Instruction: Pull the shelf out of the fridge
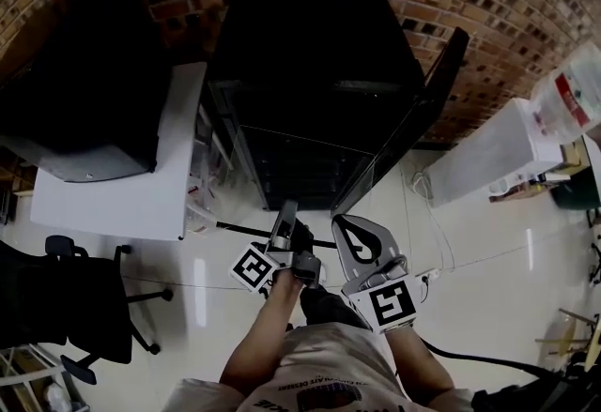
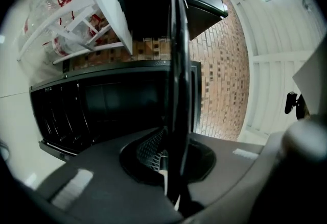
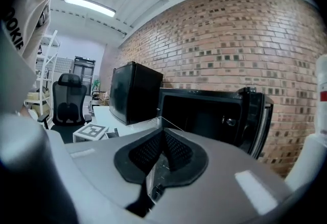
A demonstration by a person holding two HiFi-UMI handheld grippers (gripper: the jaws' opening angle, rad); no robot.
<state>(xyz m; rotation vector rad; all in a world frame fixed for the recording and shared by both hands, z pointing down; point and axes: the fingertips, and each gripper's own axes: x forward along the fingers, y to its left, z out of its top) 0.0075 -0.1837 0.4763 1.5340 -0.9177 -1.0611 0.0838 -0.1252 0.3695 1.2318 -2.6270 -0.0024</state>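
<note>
The black mini fridge (image 1: 310,53) stands against the brick wall with its door (image 1: 413,110) swung open to the right. In the right gripper view the fridge (image 3: 204,116) shows a dark, open interior. My left gripper (image 1: 282,222) is held out in front of the opening, shut on the shelf (image 2: 176,90). The shelf is a thin dark panel that I see edge-on, running up from between the pads (image 2: 153,151). In the head view it is only a thin dark line (image 1: 235,229) beside the gripper. My right gripper (image 1: 355,232) hovers just to the right, shut with nothing in it (image 3: 162,136).
A white table (image 1: 141,185) stands left of the fridge and carries a large black box (image 1: 84,91). An office chair (image 1: 66,307) is at the lower left. A white cabinet (image 1: 488,157) stands at the right. A cable (image 1: 441,241) trails over the pale floor.
</note>
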